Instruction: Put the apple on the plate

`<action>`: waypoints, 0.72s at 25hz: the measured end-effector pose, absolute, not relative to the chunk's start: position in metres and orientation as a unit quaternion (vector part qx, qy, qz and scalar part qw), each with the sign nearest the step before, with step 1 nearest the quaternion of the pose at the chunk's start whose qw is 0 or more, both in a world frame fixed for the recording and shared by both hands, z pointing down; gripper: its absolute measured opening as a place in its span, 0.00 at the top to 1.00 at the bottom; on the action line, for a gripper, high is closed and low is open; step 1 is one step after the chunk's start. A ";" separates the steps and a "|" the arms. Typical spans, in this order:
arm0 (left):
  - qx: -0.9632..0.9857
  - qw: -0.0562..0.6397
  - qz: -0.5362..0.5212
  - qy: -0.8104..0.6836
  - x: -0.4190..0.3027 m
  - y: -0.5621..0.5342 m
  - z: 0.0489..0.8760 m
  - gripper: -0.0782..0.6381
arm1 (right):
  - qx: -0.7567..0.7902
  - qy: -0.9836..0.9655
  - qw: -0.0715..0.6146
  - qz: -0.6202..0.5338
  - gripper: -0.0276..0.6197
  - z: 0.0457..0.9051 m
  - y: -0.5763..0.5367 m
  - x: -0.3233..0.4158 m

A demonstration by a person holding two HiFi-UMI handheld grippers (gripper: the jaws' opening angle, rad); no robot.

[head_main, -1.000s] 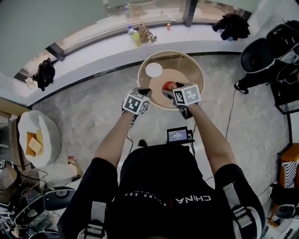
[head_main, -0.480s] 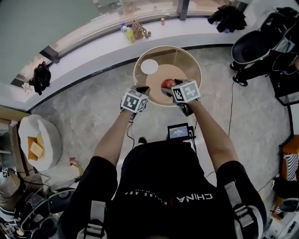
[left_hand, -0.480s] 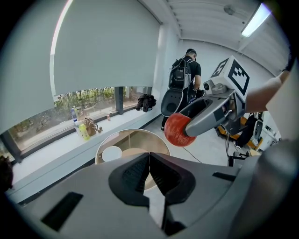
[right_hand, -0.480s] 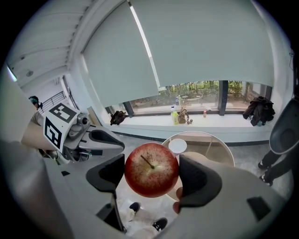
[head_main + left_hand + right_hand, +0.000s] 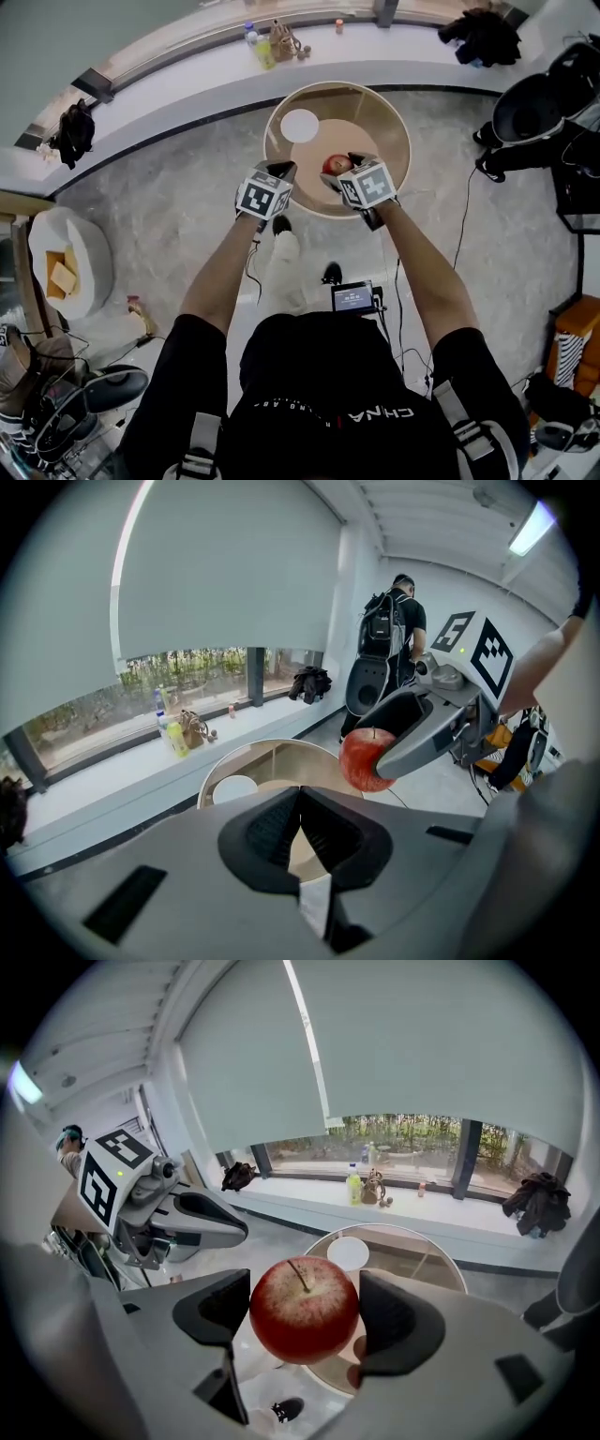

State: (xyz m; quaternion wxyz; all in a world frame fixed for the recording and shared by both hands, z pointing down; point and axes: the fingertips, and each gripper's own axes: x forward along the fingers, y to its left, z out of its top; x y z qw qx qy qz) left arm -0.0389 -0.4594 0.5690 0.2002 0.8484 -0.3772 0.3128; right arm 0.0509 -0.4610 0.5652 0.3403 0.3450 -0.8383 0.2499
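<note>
A red apple sits clamped between the jaws of my right gripper, stem up. In the head view the apple hangs over the near part of the round wooden table, with the right gripper shut on it. A small white plate lies on the table's far left; it also shows as the plate beyond the apple. My left gripper hovers at the table's near left edge, jaws together and empty. From the left gripper view the apple appears at the right.
A long white window ledge runs behind the table with bottles and small items. A dark bag lies on the ledge at the right. A black chair stands right of the table. A person with a backpack stands farther off.
The person has stepped forward, so the table sits closer under both grippers. The right gripper still holds the apple, now further over the table top.
</note>
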 end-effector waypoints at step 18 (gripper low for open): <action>0.837 0.317 0.247 -0.372 -0.041 -0.591 0.853 0.87 | 0.417 -0.790 0.291 0.342 0.52 0.857 -0.590 0.020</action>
